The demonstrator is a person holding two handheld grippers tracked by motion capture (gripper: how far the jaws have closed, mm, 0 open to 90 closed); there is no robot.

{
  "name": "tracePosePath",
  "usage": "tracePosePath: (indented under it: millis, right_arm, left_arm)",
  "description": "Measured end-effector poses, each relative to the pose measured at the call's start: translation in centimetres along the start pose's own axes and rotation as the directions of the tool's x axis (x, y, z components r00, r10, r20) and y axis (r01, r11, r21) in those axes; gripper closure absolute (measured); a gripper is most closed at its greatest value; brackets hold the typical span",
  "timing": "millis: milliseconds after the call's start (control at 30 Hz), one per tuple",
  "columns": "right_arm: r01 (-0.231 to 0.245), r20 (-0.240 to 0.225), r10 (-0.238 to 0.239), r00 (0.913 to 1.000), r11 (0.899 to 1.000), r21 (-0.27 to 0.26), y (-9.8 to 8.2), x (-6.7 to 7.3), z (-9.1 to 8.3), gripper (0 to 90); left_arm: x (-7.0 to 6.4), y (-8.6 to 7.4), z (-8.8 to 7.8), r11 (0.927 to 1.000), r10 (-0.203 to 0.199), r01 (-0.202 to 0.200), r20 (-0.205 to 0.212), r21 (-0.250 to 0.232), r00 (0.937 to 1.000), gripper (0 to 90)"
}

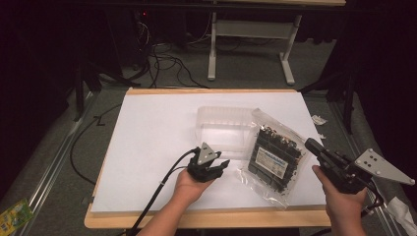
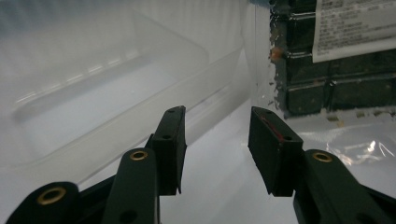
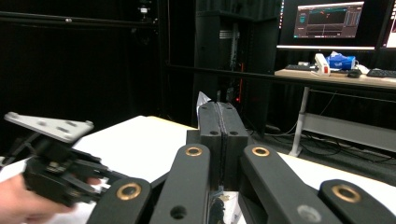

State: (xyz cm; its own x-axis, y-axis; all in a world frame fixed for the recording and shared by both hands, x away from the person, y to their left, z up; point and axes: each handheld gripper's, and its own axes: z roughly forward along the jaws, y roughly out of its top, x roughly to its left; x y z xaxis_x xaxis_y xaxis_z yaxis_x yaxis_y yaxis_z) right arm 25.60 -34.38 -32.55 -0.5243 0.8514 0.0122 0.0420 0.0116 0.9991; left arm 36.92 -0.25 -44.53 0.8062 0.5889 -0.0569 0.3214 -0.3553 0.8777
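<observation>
Near the worktop's (image 1: 147,128) front edge, the left tool (image 1: 212,168) stands open and empty, aimed at the clear tray (image 1: 223,129) lying mid-worktop. Just right, the bagged black parts (image 1: 273,155) seemingly remain sealed. The right tool (image 1: 314,147) hovers closed, empty; the work looks barely begun.

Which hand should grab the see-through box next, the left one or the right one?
Probably the left. The left gripper is open and sits right beside the clear box, pointing at it. The right gripper is shut and lifted on the far side of the plastic bag.
</observation>
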Motion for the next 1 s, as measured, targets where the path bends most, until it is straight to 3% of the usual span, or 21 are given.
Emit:
tracePosePath:
  millis: [67, 167, 267, 367, 400, 433, 533, 567, 667, 733, 867, 1000]
  right_arm:
    - [-0.006, 0.000, 0.006, 1.0000, 1.000, 0.000, 0.0, 0.0, 0.0, 90.0]
    - [-0.007, -0.003, 0.007, 1.0000, 1.000, -0.002, 0.0, -0.3, -0.2, 90.0]
    - [-0.008, -0.005, 0.008, 1.0000, 1.000, -0.005, -0.1, -0.3, -0.2, 90.0]
    - [-0.012, -0.009, 0.012, 0.9999, 1.000, -0.008, -0.1, -0.3, -0.3, 90.0]
    - [-0.013, -0.012, 0.013, 0.9998, 1.000, -0.010, -0.1, -0.3, -0.3, 90.0]
    - [-0.013, -0.014, 0.013, 0.9998, 1.000, -0.009, -0.1, -0.3, -0.3, 90.0]
    - [-0.015, -0.014, 0.015, 0.9998, 1.000, -0.004, -0.2, -0.3, -0.2, 90.0]
    - [-0.017, -0.013, 0.017, 0.9998, 1.000, -0.002, -0.3, -0.3, -0.2, 90.0]
    - [-0.016, -0.014, 0.016, 0.9998, 1.000, -0.009, -0.4, -0.4, -0.1, 90.0]
    - [-0.026, -0.016, 0.026, 0.9995, 1.000, -0.017, -0.2, -0.3, -0.2, 90.0]
    - [-0.040, -0.033, 0.038, 0.9987, 0.998, -0.044, 0.3, -0.2, -0.1, 90.0]
    - [-0.057, -0.079, 0.050, 0.9956, 0.995, -0.081, 1.2, 0.6, 1.0, 90.0]
  left_arm:
    - [-0.2, 0.1, 0.7, 0.9999, -0.010, 0.010, 0.012, -0.005, 0.9999, 61.2]
    - [-1.2, 0.8, 3.4, 0.9999, -0.016, 0.015, 0.038, 0.004, 0.9992, 59.3]
    - [-1.2, 1.2, 4.4, 0.9996, -0.028, 0.028, 0.054, 0.002, 0.9982, 59.6]
    - [-0.5, 1.5, 5.6, 0.9945, -0.104, 0.102, 0.122, 0.025, 0.9871, 64.4]
    - [-0.5, 1.5, 5.6, 0.9945, -0.104, 0.102, 0.122, 0.025, 0.9871, 67.6]
    - [-0.2, 1.3, 5.9, 0.9896, -0.144, 0.140, 0.172, 0.035, 0.9746, 71.2]
    - [-0.4, 1.0, 6.2, 0.9885, -0.151, 0.145, 0.195, 0.043, 0.9691, 85.3]
    - [-0.5, 0.9, 6.2, 0.9889, -0.149, 0.144, 0.195, 0.036, 0.9696, 90.0]
    - [-0.6, 0.7, 5.7, 0.9887, -0.150, 0.149, 0.190, 0.017, 0.9704, 90.0]
    - [-0.8, 0.8, 5.1, 0.9909, -0.133, 0.135, 0.174, 0.000, 0.9758, 90.0]
    - [-1.1, 0.8, 2.5, 0.9958, -0.074, 0.079, 0.105, -0.045, 0.9917, 90.0]
    - [-0.6, 0.8, -1.3, 0.9952, -0.034, 0.035, 0.008, -0.091, 0.9994, 90.0]
